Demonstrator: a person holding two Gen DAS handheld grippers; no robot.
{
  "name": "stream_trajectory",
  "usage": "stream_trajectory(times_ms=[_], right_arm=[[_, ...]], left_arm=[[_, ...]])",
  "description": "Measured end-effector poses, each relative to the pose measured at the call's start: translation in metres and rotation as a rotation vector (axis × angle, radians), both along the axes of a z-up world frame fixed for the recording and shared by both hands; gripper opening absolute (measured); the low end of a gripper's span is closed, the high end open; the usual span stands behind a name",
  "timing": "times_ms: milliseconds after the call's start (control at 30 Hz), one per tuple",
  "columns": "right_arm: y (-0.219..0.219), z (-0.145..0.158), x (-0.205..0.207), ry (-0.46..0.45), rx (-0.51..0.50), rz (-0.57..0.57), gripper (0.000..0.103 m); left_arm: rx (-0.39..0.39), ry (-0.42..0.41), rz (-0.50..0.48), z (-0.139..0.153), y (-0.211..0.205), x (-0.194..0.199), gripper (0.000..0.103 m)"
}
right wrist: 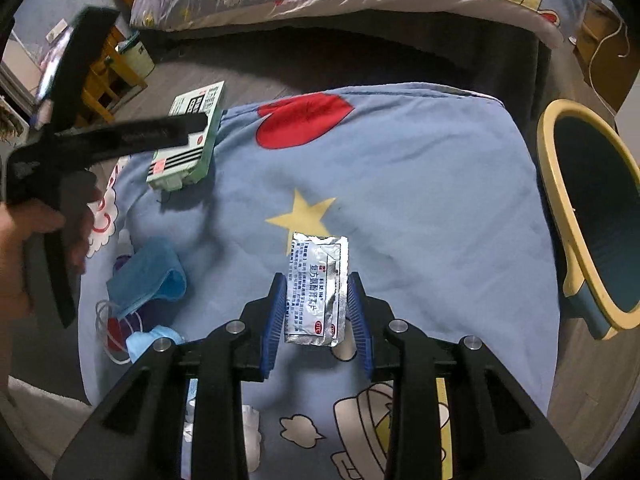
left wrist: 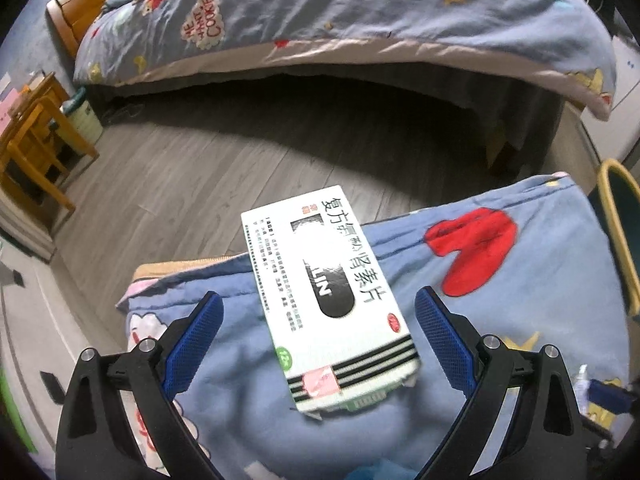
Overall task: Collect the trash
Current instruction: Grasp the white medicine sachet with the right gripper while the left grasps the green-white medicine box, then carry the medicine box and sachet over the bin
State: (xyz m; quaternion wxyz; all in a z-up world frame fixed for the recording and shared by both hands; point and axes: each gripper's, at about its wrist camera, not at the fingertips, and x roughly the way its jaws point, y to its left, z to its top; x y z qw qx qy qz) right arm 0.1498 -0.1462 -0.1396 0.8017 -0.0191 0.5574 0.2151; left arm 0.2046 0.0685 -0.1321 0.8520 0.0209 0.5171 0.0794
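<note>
A white and green medicine box (left wrist: pixel 328 300) lies on a blue cartoon blanket (left wrist: pixel 500 280), partly over its edge. My left gripper (left wrist: pixel 320 316) is open, its blue pads either side of the box and apart from it. In the right wrist view the box (right wrist: pixel 188 140) sits at the blanket's far left with the left gripper over it. My right gripper (right wrist: pixel 316 300) is shut on a silver foil sachet (right wrist: pixel 318 288), held just above the blanket (right wrist: pixel 420 200). A crumpled blue face mask (right wrist: pixel 150 280) lies at the left.
A yellow-rimmed blue bin (right wrist: pixel 592 216) stands at the blanket's right edge; it also shows in the left wrist view (left wrist: pixel 620 232). A bed with a blue cartoon quilt (left wrist: pixel 340 12) lies beyond grey wood floor (left wrist: pixel 180 172). Wooden furniture (left wrist: pixel 32 148) stands far left. White tissue (right wrist: pixel 250 428) lies near.
</note>
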Motion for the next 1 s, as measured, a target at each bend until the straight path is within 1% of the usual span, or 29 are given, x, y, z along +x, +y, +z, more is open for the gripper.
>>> stream_trajectory(times_ms=[100, 200, 400, 500, 567, 600, 633, 900, 1000], right_arm=[[-0.003, 0.001, 0.000, -0.007, 0.006, 0.000, 0.030], [-0.007, 0.004, -0.003, -0.012, 0.009, 0.001, 0.030], [-0.007, 0.007, 0.000, -0.020, 0.009, -0.003, 0.031], [-0.006, 0.007, 0.002, -0.024, 0.008, -0.003, 0.031], [-0.005, 0.007, 0.002, -0.027, 0.003, 0.002, 0.030], [-0.005, 0.006, 0.002, -0.028, 0.000, 0.004, 0.030], [-0.004, 0.006, 0.001, -0.029, -0.003, 0.007, 0.030], [-0.003, 0.006, 0.002, -0.031, -0.009, 0.015, 0.030], [-0.003, 0.009, 0.002, -0.038, -0.013, 0.018, 0.030]], left_arm=[[-0.024, 0.011, 0.039, -0.006, 0.006, 0.006, 0.095], [-0.047, 0.030, 0.056, -0.013, 0.008, 0.009, 0.095], [-0.017, 0.074, 0.029, -0.023, 0.002, 0.009, 0.095], [-0.014, 0.074, 0.022, -0.023, 0.001, 0.008, 0.092], [-0.025, 0.079, 0.019, -0.023, 0.000, 0.006, 0.085], [-0.028, 0.083, 0.018, -0.024, 0.000, 0.005, 0.080], [-0.026, 0.088, 0.020, -0.025, 0.000, 0.004, 0.078], [0.002, 0.097, 0.006, -0.025, -0.006, 0.002, 0.076], [0.012, 0.094, -0.005, -0.021, -0.010, 0.002, 0.075]])
